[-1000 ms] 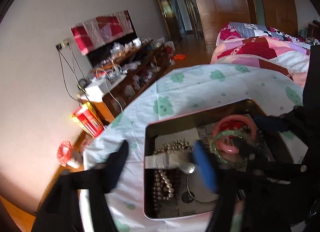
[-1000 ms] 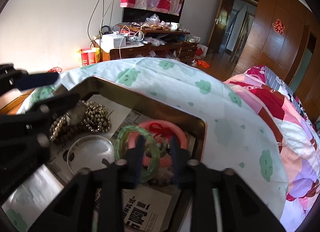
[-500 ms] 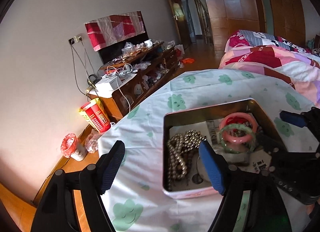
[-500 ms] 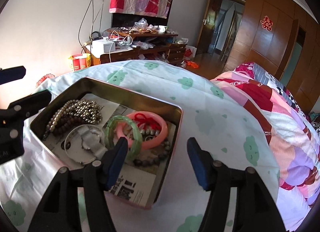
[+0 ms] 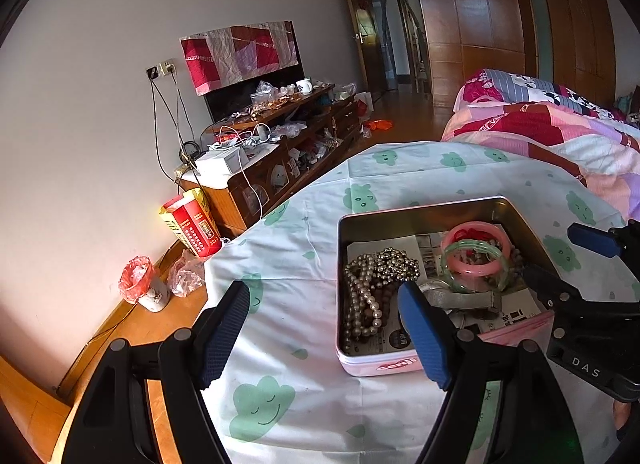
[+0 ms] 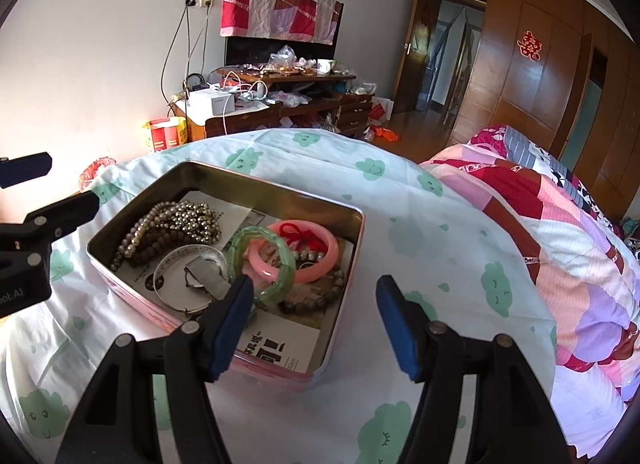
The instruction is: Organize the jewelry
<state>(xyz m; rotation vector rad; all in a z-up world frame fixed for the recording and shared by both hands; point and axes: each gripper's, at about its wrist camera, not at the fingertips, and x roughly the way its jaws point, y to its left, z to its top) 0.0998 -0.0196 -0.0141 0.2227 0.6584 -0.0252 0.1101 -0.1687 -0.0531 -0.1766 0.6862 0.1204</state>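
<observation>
On the tabletop under a white cloth printed with green clouds (image 5: pixel 304 232), seen from the left wrist, a shallow pink-sided rectangular metal tin (image 5: pixel 374 362) lies open, lined with printed paper. Inside it a heap of pale pearl-like bead strands (image 5: pixel 368 288) fills the left part, a glossy pink bangle (image 5: pixel 476 250) and a translucent green bangle (image 5: pixel 474 264) overlap at the far right, and a grey mesh watch strap (image 5: pixel 460 298) lies in front of them. The left gripper (image 5: pixel 324 334) hangs above the near left edge of the tin, its blue-padded fingers (image 5: pixel 420 334) spread wide with nothing between them. The right gripper (image 5: pixel 560 264) enters from the right edge, above the tin's right wall

From the right wrist, the same tin (image 6: pixel 344 292) sits left of centre on the cloud cloth (image 6: pixel 420 240). The bead strands (image 6: pixel 176 223) lie at its far left, a thin silver bangle (image 6: pixel 176 288) circles the watch strap (image 6: pixel 206 274), the green bangle (image 6: pixel 262 264) leans over the pink bangle (image 6: pixel 316 250), and dark brown beads (image 6: pixel 320 298) curl beside them. The right gripper (image 6: pixel 314 316) hovers over the near right corner; its blue fingers (image 6: pixel 396 324) are opening, apart and empty. The left gripper (image 6: pixel 48 183) shows at the left edge, and a patchwork quilt on a bed (image 6: pixel 560 232) lies to the right
</observation>
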